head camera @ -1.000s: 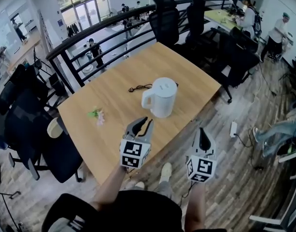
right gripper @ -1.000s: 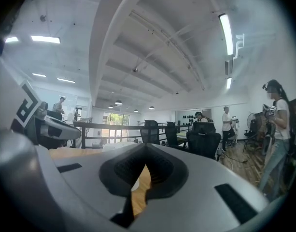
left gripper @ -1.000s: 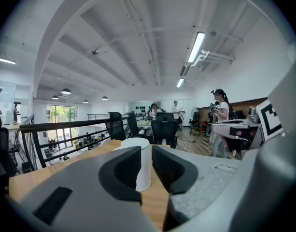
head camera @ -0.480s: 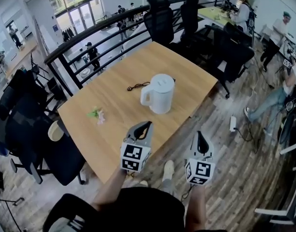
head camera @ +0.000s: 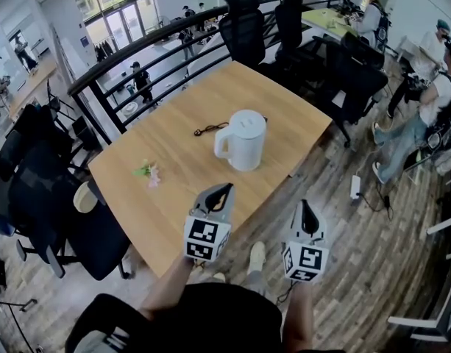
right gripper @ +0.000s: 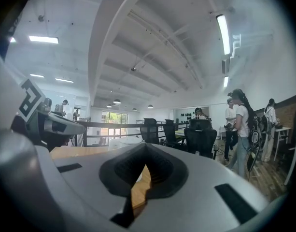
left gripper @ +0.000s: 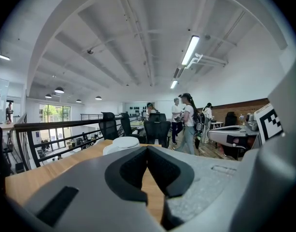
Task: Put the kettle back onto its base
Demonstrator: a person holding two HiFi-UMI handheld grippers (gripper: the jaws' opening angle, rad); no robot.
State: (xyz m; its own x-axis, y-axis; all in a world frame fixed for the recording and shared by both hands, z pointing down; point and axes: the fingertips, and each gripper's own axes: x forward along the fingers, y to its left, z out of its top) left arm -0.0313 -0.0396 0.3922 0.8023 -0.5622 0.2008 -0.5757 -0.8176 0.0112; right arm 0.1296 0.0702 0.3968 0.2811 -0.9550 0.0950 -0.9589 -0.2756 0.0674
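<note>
A white kettle (head camera: 242,140) stands upright in the middle of the wooden table (head camera: 173,197), handle to the left; its base cannot be told apart under it. A black cord (head camera: 210,131) lies just behind it. My left gripper (head camera: 224,188) hovers over the table's near edge, well short of the kettle. Its jaws have just closed and are shut on nothing. My right gripper (head camera: 304,204) is shut and empty, off the table's near right side. The kettle's lid (left gripper: 122,142) shows past the left gripper (left gripper: 147,149). The kettle (right gripper: 119,141) is faint beyond the right gripper (right gripper: 146,146).
A small green and pink sprig (head camera: 148,173) lies on the table's left part. Black office chairs (head camera: 34,190) stand at the left and far side, with a black railing (head camera: 137,50) behind. People stand at the right (head camera: 431,101); a power strip (head camera: 355,192) lies on the floor.
The left gripper's jaws went from open to shut. Both grippers drew back a little from the kettle toward me. The kettle stayed put.
</note>
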